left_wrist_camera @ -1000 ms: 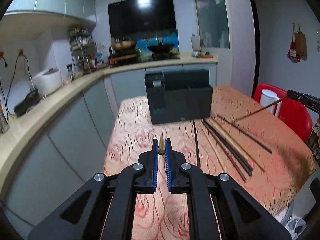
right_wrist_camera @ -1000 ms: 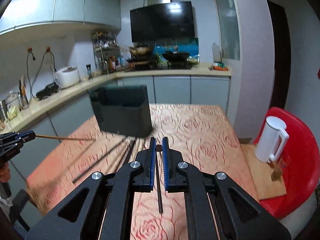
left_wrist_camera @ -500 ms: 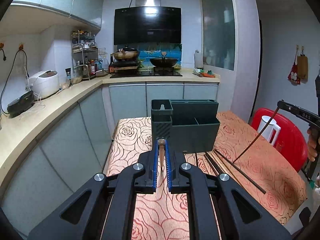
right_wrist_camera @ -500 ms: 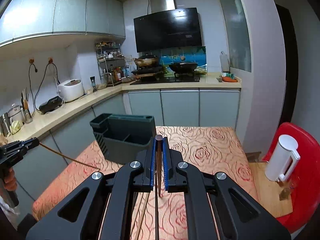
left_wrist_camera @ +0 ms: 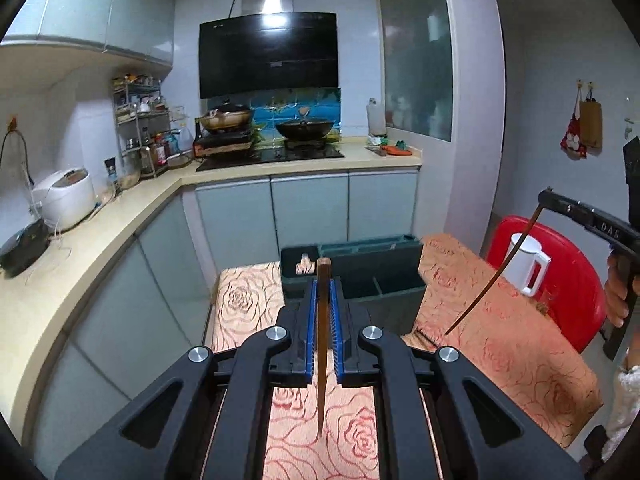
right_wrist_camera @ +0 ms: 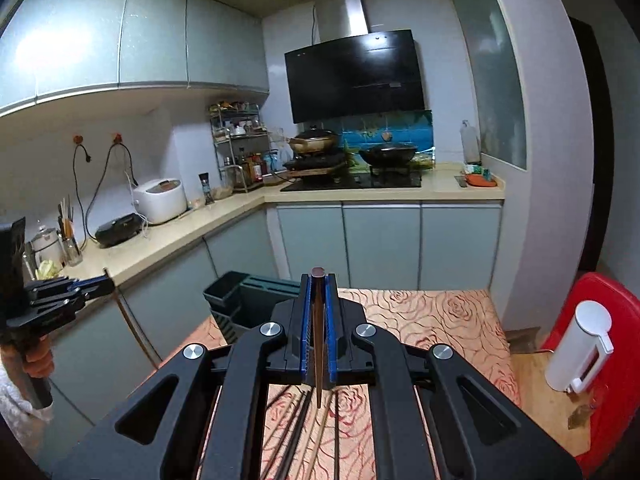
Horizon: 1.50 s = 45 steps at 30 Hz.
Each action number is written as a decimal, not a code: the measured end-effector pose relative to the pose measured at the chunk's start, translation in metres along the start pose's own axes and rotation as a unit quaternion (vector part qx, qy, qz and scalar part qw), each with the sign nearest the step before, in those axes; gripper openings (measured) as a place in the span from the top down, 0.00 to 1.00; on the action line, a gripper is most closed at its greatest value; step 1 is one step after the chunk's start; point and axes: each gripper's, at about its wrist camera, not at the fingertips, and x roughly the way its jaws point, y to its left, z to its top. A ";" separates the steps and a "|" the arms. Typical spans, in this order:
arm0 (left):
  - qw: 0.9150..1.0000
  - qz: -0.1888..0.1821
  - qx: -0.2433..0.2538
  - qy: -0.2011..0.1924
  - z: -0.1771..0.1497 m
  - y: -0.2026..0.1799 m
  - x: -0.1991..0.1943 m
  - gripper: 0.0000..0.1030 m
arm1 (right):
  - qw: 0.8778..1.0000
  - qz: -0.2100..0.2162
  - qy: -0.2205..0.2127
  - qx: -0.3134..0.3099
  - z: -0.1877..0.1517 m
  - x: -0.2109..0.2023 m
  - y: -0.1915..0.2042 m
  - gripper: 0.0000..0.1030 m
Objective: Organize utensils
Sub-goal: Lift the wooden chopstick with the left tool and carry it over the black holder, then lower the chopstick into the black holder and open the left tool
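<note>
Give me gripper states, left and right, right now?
Left gripper: closed on a brown chopstick, held above the table.
Right gripper: closed on a dark chopstick, also lifted.

The right gripper hides most of the utensil holder. The loose chopsticks on the table run out under its body; their number is unclear

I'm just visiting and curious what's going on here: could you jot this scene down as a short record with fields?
place: kitchen, table with rose-patterned cloth
left gripper: shut on a brown chopstick
right gripper: shut on a dark chopstick
organizer: dark green utensil holder, standing on the table
still loose: more chopsticks lying on the cloth
</note>
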 end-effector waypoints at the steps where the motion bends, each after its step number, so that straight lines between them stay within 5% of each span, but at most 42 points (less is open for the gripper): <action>1: 1.000 -0.001 0.004 -0.004 0.007 -0.002 -0.001 0.94 | 1.000 0.000 -0.003 -0.002 0.003 -0.001 0.003 0.93; 14: 0.997 -0.005 0.011 -0.073 0.112 -0.028 0.004 0.94 | 0.998 -0.002 -0.045 -0.031 0.064 0.012 0.026 0.93; 21: 0.997 0.000 0.010 -0.076 0.138 -0.042 0.042 0.94 | 0.999 -0.002 -0.040 -0.025 0.077 0.040 0.026 0.93; 33: 0.999 0.020 -0.006 -0.044 0.100 -0.038 0.129 0.94 | 0.999 -0.019 0.026 -0.027 0.049 0.103 0.022 0.93; 42: 0.999 0.019 -0.024 -0.016 0.066 -0.017 0.138 0.93 | 0.998 -0.020 0.061 -0.023 0.018 0.122 0.022 0.93; 45: 0.999 0.020 -0.026 -0.015 0.061 -0.012 0.133 0.82 | 0.998 -0.020 0.062 -0.024 0.015 0.122 0.024 0.89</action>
